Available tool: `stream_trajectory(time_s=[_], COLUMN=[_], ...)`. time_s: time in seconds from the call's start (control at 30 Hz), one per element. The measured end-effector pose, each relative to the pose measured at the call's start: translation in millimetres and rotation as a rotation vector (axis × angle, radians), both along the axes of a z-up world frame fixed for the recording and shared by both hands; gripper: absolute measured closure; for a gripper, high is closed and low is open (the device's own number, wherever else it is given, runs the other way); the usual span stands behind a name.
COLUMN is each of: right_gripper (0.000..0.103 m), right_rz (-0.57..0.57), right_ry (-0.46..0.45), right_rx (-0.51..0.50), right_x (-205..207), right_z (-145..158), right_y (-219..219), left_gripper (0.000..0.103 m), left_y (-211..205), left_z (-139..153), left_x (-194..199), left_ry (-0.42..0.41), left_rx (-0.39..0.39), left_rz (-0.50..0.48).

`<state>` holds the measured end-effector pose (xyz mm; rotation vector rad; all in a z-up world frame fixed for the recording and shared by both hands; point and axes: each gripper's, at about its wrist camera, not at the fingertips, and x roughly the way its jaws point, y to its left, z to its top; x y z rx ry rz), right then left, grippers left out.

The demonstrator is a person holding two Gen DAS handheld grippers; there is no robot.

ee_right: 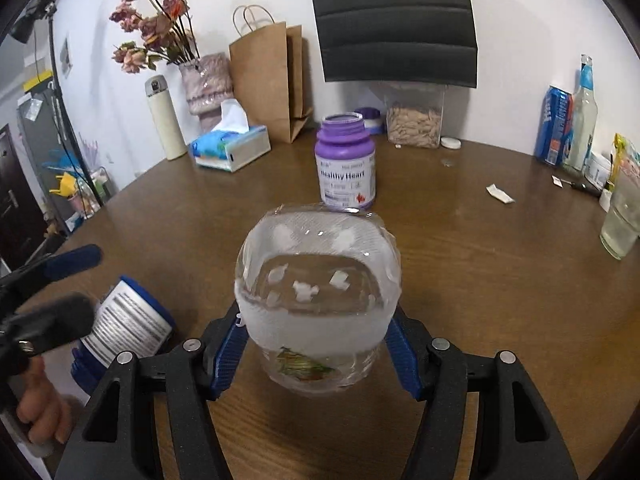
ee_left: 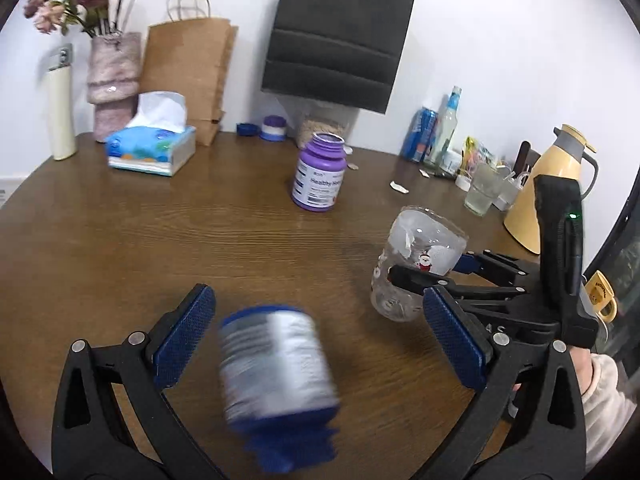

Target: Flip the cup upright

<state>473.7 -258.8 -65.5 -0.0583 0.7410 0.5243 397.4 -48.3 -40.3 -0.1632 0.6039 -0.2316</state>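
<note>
A clear glass cup with Christmas pictures sits between the fingers of my right gripper, which is shut on it. In the left wrist view the cup is tilted, held just above the brown table. My left gripper is open. A blue-capped bottle with a white label stands cap-down between its fingers, blurred and untouched. The same bottle shows at the lower left of the right wrist view.
A purple open bottle stands mid-table. At the back are a tissue box, vase of flowers, paper bag and white flask. At right are a yellow jug, a glass and bottles.
</note>
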Motion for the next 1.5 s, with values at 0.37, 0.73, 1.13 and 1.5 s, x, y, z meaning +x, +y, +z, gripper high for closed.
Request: stream_trajectory(time_s=[0.37, 0.73, 1.13, 1.5], right_gripper=[0.021, 0.021, 0.021, 0.021], right_rz=[-0.079, -0.141, -0.106, -0.173], right_ry=[-0.040, -0.045, -0.151, -0.311], right_rx=[-0.040, 0.130, 0.011, 0.013], right_x=[-65.0, -166.5, -266.2, -419.1], right_z=[33.7, 43.9, 63.4, 54.0], right_y=[-8.7, -34.8, -24.8, -16.4], left_gripper=[0.000, 0.000, 0.000, 0.000], left_y=[3.1, 8.6, 13.8, 27.6], left_z=[13.9, 29.6, 37.6, 13.9], left_x=[-71.5, -149.7, -252.9, -375.3], left_ry=[-0.119, -0.189, -0.262, -0.262], left_rx=[0.058, 0.083, 0.204, 0.168], left_rz=[0.101, 0.218, 0.285, 0.334])
